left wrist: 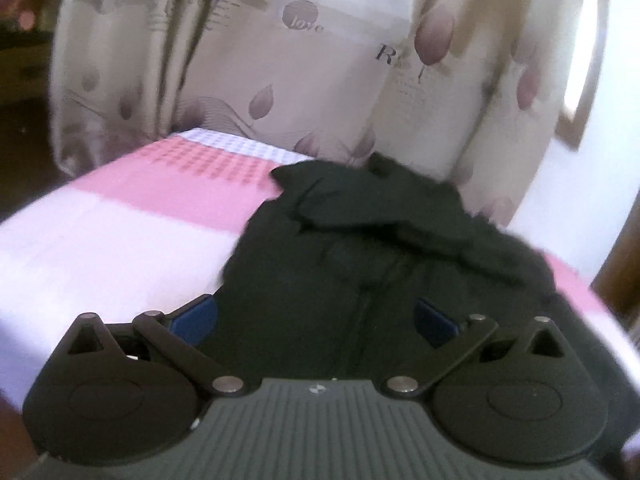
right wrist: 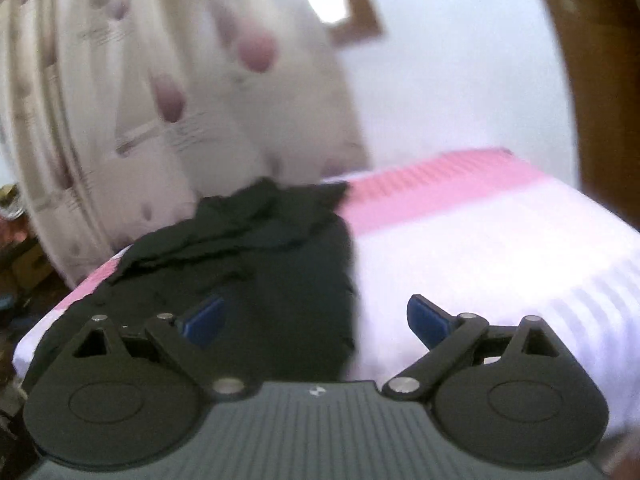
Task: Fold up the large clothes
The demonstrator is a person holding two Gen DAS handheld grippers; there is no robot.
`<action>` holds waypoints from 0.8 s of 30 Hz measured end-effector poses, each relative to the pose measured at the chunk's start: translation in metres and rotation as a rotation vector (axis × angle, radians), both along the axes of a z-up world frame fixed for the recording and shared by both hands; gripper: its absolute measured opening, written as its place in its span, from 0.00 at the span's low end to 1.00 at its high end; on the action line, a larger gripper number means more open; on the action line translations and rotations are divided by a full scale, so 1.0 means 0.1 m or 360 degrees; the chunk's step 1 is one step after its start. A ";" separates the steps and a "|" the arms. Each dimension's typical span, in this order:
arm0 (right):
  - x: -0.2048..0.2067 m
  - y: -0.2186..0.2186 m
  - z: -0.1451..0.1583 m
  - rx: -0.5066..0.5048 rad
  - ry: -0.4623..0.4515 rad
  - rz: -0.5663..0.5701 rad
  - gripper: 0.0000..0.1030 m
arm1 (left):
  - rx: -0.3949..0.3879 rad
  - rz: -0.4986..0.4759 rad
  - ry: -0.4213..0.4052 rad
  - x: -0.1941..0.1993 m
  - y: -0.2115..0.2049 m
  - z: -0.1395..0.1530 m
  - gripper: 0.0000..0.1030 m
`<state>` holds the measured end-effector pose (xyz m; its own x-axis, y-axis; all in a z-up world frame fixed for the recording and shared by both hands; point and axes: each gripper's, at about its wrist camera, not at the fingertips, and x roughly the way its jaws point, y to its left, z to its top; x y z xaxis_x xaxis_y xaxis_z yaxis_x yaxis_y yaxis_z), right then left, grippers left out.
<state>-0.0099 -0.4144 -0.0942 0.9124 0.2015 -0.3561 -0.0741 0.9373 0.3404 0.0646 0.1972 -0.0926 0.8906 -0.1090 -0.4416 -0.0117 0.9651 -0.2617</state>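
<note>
A black garment (left wrist: 360, 248) lies on a bed (left wrist: 120, 232) with a pink and white sheet. Its far part is bunched in folds near the curtain (left wrist: 280, 72), which has a petal print. In the left wrist view the garment covers the right part of the bed, and a seam or zip runs down its middle.

The left gripper (left wrist: 316, 320) is over the garment with its jaws wide apart. Its blue pads (left wrist: 196, 316) hold nothing.

The right gripper (right wrist: 316, 320) is also wide open and empty. Its left pad (right wrist: 204, 320) is over the garment and its right pad (right wrist: 428, 320) over the white sheet. Both views are blurred.
</note>
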 end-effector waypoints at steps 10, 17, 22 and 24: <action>0.14 0.12 -0.38 0.0216 0.0106 0.0014 0.95 | -0.0148 0.0127 0.0068 -0.56 0.38 -0.33 0.98; 0.32 0.35 -0.51 0.0282 0.0240 0.0086 0.59 | -0.0316 0.0114 0.0191 -0.54 0.62 -0.57 0.91; 0.37 0.35 -0.52 0.0366 0.0253 0.0083 0.42 | -0.0337 -0.0007 0.0297 -0.39 0.54 -0.71 0.89; 0.38 0.35 -0.51 0.0373 0.0287 0.0100 0.28 | -0.0317 -0.0069 0.0319 -0.34 0.45 -0.70 0.63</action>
<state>0.0284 -0.3790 -0.1455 0.8218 0.3517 -0.4483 -0.0484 0.8270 0.5600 0.0303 0.2417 -0.1631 0.7801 -0.2472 -0.5747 -0.0424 0.8956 -0.4428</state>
